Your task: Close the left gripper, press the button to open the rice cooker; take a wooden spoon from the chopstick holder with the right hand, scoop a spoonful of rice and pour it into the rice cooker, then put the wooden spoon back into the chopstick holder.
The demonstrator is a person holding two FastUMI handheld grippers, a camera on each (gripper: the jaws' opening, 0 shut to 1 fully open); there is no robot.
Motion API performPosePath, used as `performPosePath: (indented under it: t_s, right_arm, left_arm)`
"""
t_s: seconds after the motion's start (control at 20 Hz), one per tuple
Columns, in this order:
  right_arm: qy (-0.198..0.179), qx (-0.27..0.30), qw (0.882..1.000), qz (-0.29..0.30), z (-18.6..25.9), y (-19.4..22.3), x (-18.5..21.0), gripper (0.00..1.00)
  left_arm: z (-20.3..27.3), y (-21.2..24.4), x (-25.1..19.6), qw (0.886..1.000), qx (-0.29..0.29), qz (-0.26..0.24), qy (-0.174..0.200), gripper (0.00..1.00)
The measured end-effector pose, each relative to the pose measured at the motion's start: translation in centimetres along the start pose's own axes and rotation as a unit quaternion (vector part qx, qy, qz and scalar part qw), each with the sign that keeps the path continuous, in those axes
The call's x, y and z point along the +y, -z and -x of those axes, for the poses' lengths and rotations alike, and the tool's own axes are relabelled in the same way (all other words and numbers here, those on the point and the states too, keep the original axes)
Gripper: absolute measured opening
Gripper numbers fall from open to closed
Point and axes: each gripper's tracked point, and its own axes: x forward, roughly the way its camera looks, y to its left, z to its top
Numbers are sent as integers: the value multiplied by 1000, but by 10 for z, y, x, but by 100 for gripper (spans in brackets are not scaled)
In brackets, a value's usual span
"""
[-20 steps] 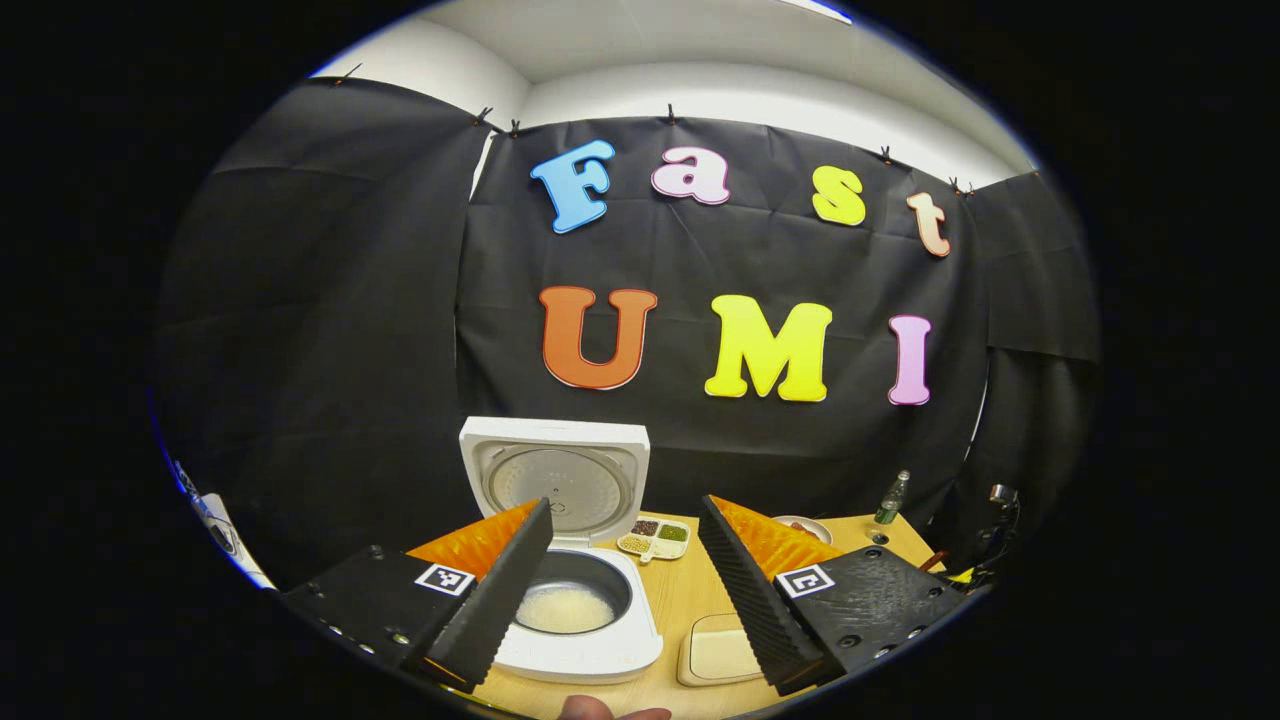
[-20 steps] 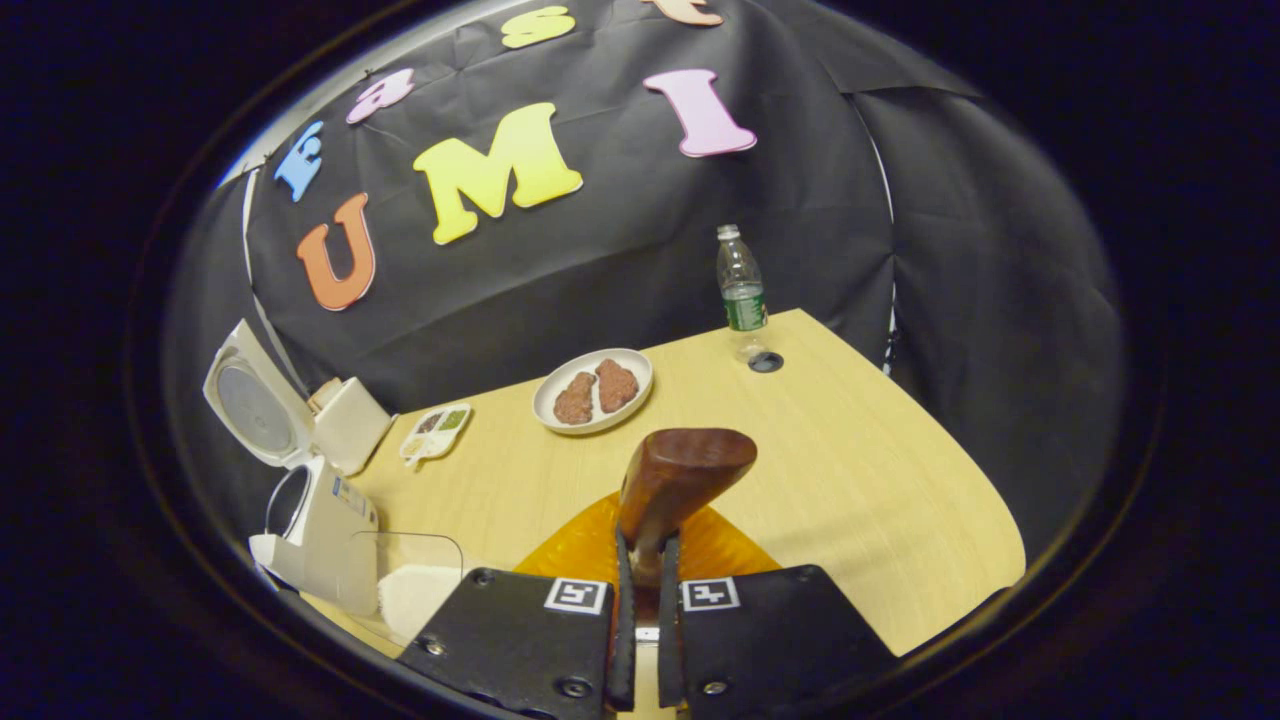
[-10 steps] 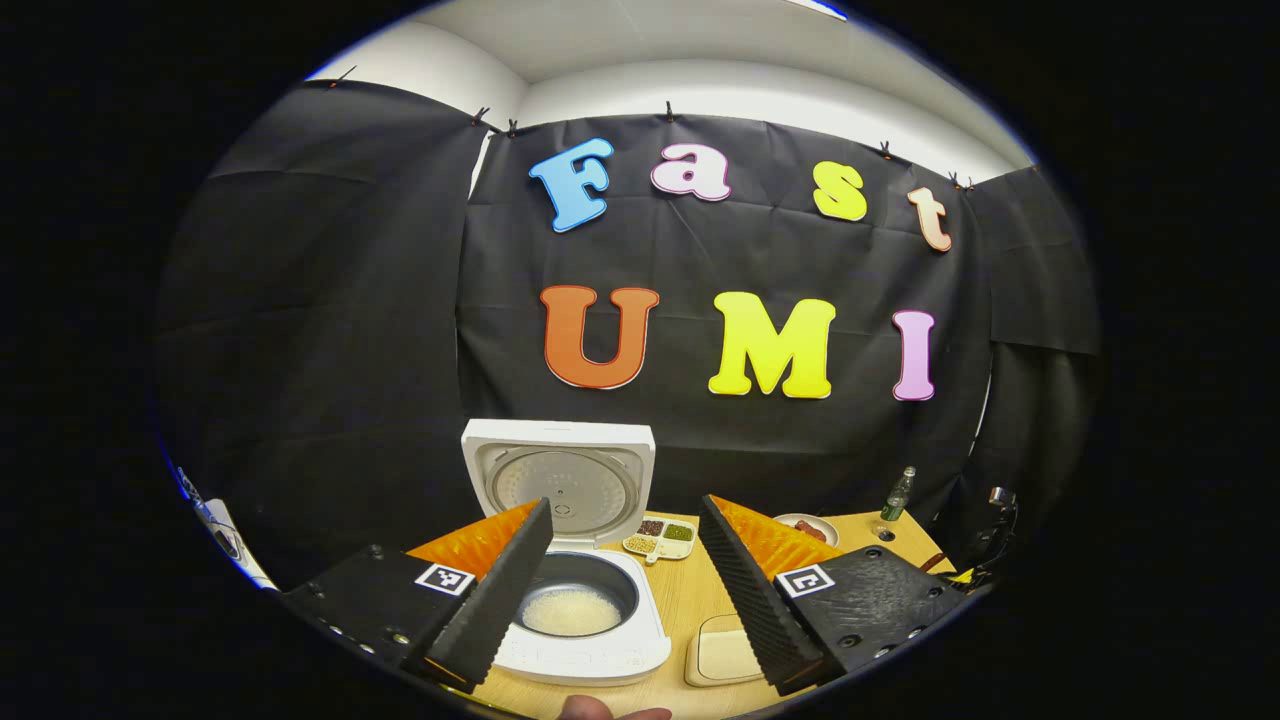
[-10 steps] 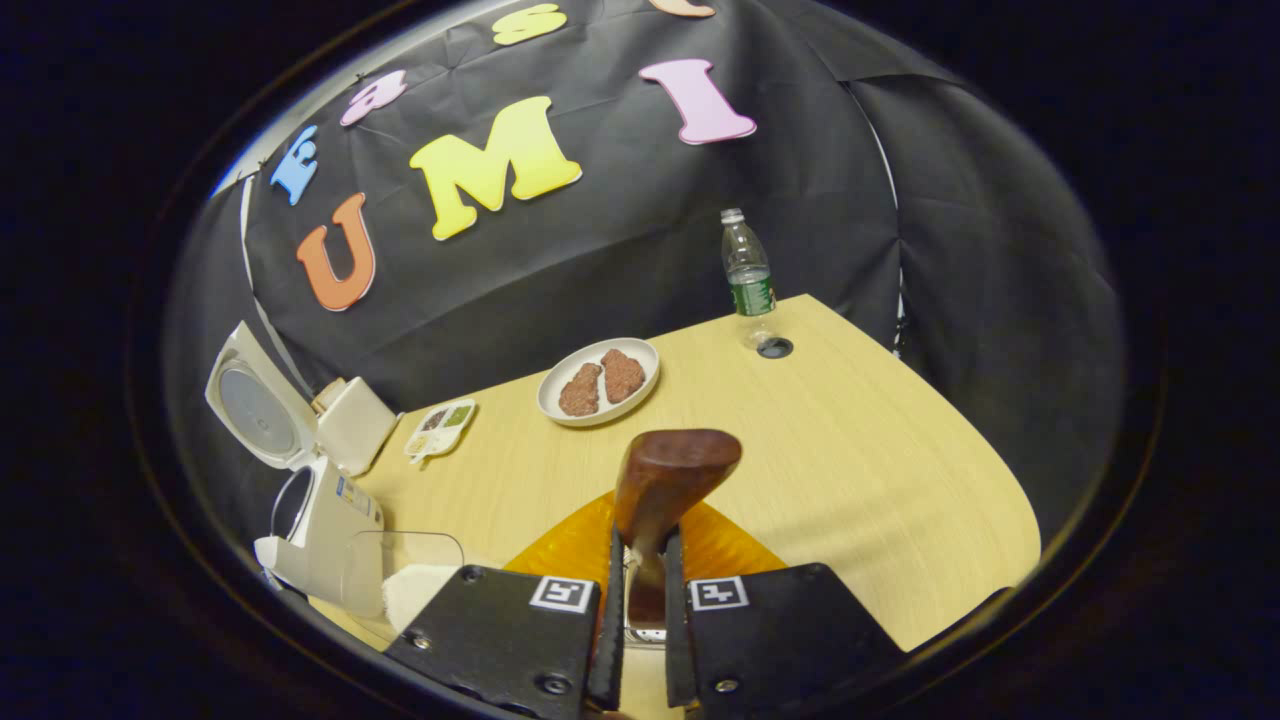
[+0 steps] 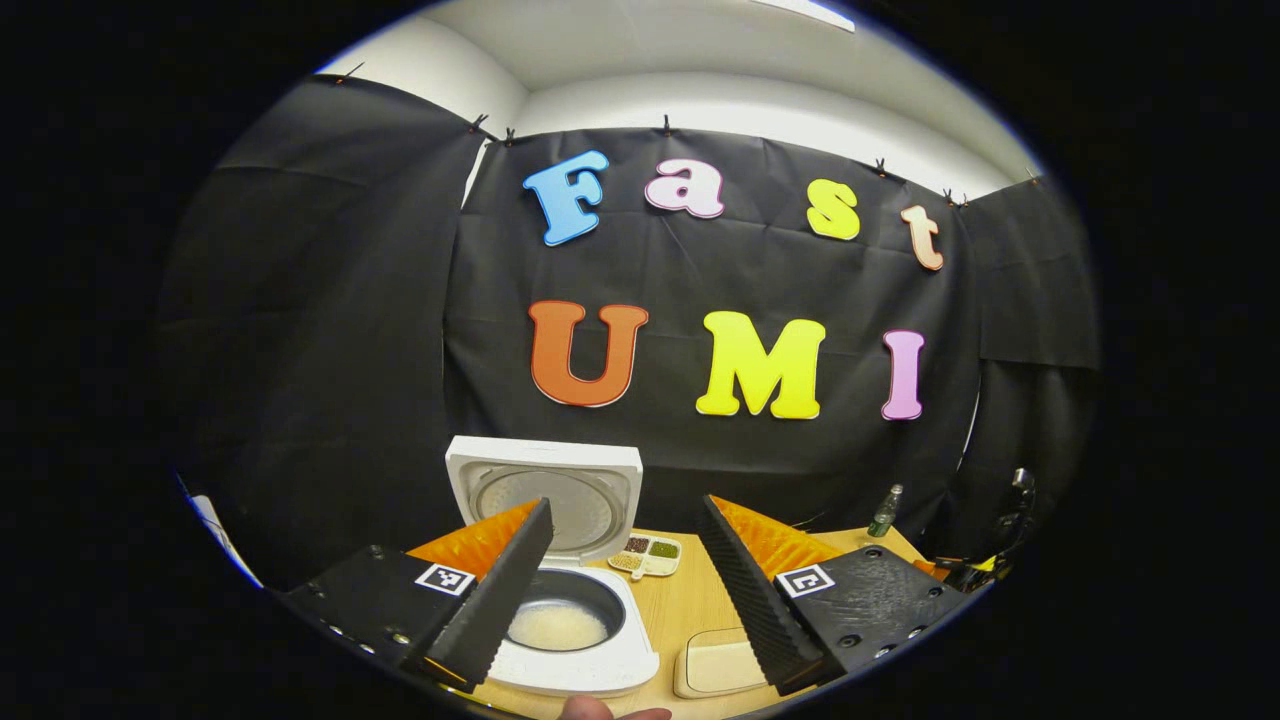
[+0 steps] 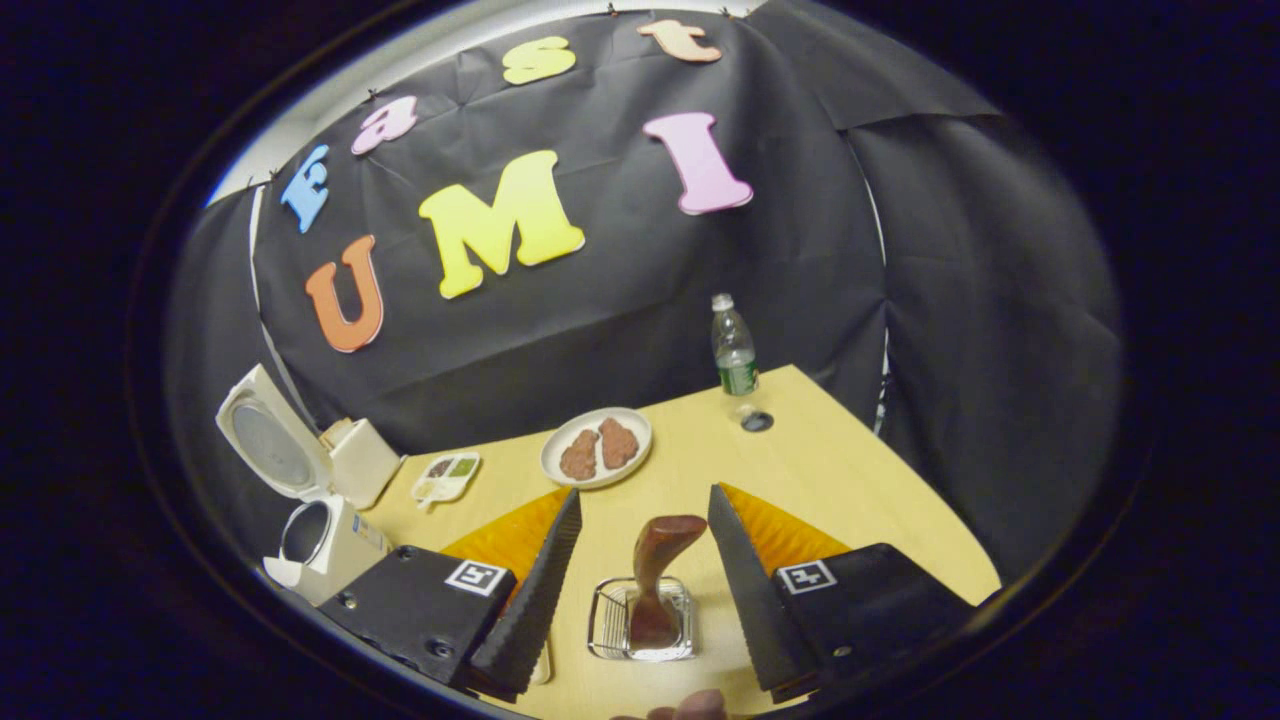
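Right claw point(image 6: 640, 590) newly off wooden spoon point(image 6: 655, 575)

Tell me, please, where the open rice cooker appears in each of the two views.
Left gripper view: rice cooker at bottom centre, between the fingers, lid raised.
Right gripper view: rice cooker at the left edge, seen from the side.
Shared landmark: the small divided dish beside it.

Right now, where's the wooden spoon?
In the right gripper view the wooden spoon stands in the wire chopstick holder on the table, between the open right gripper jaws and untouched by them.
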Motion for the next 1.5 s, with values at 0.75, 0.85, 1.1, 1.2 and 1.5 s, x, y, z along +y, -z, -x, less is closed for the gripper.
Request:
performPosePath:
  t_s: [0.75,0.85,1.1,1.2,1.5]
  right_arm:
    - [45,-111,990,72,162,-64,19,100]
    - [53,-99,992,54,174,-51,20,99]
    - [98,-94,988,70,201,-34,13,100]
    - [115,-94,987,68,212,-32,9,100]
    - [149,-90,983,51,227,-26,-5,100]
  left_arm:
    - [-109,-37,52,999,-9,-43,-12,94]
    - [-129,-39,62,999,-2,-42,-19,94]
    - [-186,-19,92,998,35,-40,-35,95]
    - [-203,-2,98,997,59,-41,-35,95]
    - [-224,26,102,993,105,-38,-33,94]
